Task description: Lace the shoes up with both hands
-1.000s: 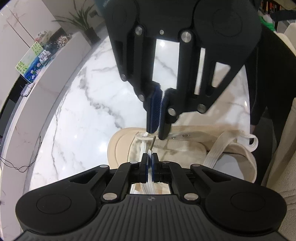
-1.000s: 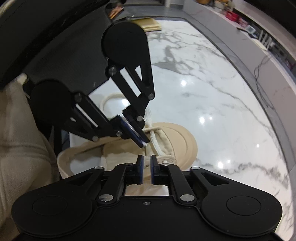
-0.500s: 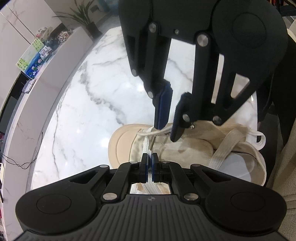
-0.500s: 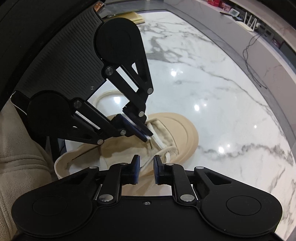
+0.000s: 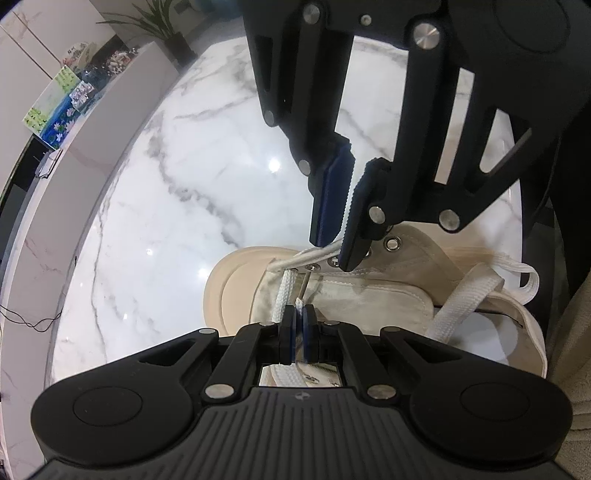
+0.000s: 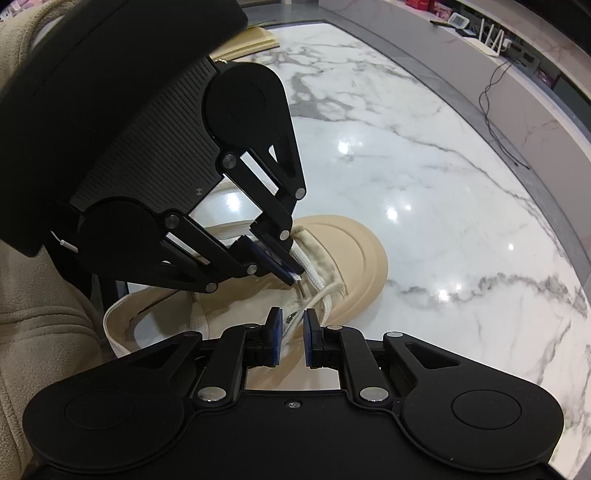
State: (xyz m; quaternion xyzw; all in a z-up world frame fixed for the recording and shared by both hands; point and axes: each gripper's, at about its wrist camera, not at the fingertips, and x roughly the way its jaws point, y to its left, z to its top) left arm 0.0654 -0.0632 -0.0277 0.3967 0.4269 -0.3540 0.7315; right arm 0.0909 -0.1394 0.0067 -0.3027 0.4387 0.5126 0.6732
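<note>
A beige canvas shoe [image 5: 373, 295] lies on the white marble table [image 5: 166, 221], toe toward the left in the left wrist view. My left gripper [image 5: 297, 314] is shut on the end of the white lace [image 5: 279, 295], and the thin aglet [image 5: 303, 284] sticks out past its pads toward the metal eyelets [image 5: 392, 242]. My right gripper [image 5: 334, 251] reaches down from above, jaws apart, tips just over the eyelet row. In the right wrist view my right gripper [image 6: 291, 323] stands open above the shoe [image 6: 354, 254], holding nothing. My left gripper [image 6: 291, 275] pinches the lace tip just ahead of it.
A loose loop of lace [image 5: 517, 277] hangs at the shoe's heel. A person's beige fleece sleeve [image 6: 37, 332] is at the left. A counter with colourful boxes [image 5: 55, 114] and a plant [image 5: 159, 26] stand beyond the table. A cable [image 6: 495, 96] runs along the far ledge.
My right gripper's jaws have spread from nearly shut to open, and it has come lower over the eyelets. The left gripper keeps its pinch on the lace end.
</note>
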